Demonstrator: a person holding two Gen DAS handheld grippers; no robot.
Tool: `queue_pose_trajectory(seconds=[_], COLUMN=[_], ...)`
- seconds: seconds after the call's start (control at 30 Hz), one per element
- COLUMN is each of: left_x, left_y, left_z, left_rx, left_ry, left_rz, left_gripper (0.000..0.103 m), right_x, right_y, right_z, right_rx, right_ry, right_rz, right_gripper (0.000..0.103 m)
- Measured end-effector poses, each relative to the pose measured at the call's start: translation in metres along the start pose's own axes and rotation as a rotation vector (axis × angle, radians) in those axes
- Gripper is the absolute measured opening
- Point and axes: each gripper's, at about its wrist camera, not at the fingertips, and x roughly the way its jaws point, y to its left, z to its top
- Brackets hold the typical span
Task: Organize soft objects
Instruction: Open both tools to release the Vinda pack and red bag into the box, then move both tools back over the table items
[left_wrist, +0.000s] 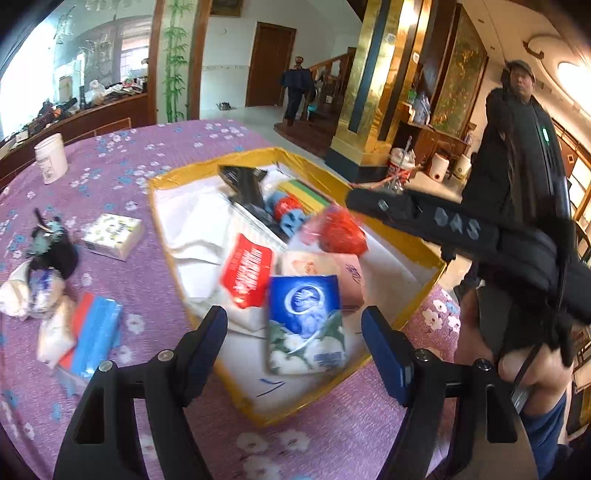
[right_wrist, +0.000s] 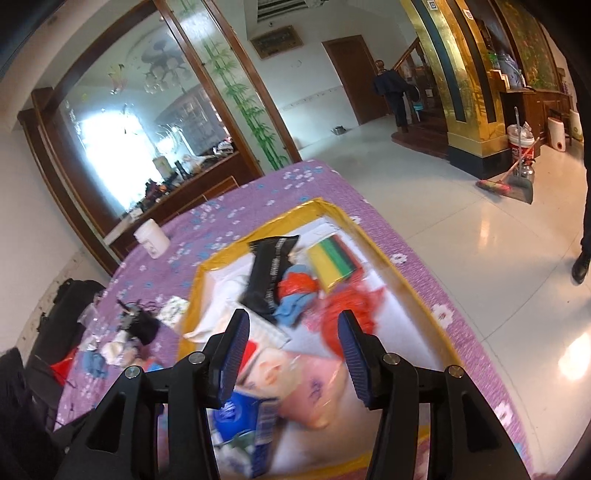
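Left wrist view
Left claw (left_wrist: 295, 347): spread wide, nothing pinched; hangs over the near end of the box.
Box (left_wrist: 402, 243): shallow, yellow-rimmed, white inside, on the bench (left_wrist: 122, 177) with its purple flowered cloth.
Blue tissue pack (left_wrist: 304, 321): lies flat in the box's near end, between the claw's fingers in the picture, untouched.
Red packet (left_wrist: 246, 275): in the box, just left of the blue pack.
Pink pack (left_wrist: 328, 273): behind the blue pack, touching it.
Red bag (left_wrist: 341, 230): blurred, under the tip of the right claw (left_wrist: 354, 199), which reaches in from the right; its state cannot be told here.
Outside the box: small flowered tissue pack (left_wrist: 112, 236), red-and-blue pack (left_wrist: 94, 334), a heap of dark and white soft items (left_wrist: 40, 273) at left.
White jar (left_wrist: 51, 158): far left, well apart.

Right wrist view
Right claw (right_wrist: 291, 354): fingers apart, empty, above the box (right_wrist: 417, 295).
Below it: pink pack (right_wrist: 314, 391) and blue tissue pack (right_wrist: 240, 417), blurred.
Farther in: black pouch (right_wrist: 271, 273), striped cloths (right_wrist: 334, 264), red bag (right_wrist: 343, 314).
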Motion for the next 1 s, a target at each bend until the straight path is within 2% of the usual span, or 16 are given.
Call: queue_pose_trajectory(seconds=[0.27, 0.43, 0.57, 0.8, 0.9, 1.0], left_x=[-0.049, -0.079, -0.103, -0.128, -0.128, -0.12], left_y=[0.067, 0.115, 0.158, 0.249, 0.287, 0.311], left_z=[0.004, -0.009, -0.03, -0.067, -0.067, -0.063], left_rx=[-0.131, -0.213, -0.271, -0.439, -0.505, -0.52], left_ry=[-0.069, -0.111, -0.141, -0.121, -0.086, -0.048], left_rz=[0.043, 0.095, 0.166, 0.32, 0.37, 0.42], left_gripper=[0.08, 0.08, 0.08, 0.08, 0.08, 0.081], right_x=[-0.007, 0.006, 0.023, 0.058, 0.063, 0.066], right_y=[0.063, 0.117, 0.153, 0.175, 0.175, 0.174], right_z=[-0.026, -0.058, -0.089, -0.126, -0.126, -0.125], right_rx=[-0.104, -0.233, -0.33, -0.402, -0.393, -0.383], right_ry=[0.024, 0.091, 0.161, 0.235, 0.243, 0.255], right_rz=[0.111, 0.171, 0.209, 0.217, 0.223, 0.243], right_gripper=[0.054, 0.054, 0.055, 0.057, 0.057, 0.057])
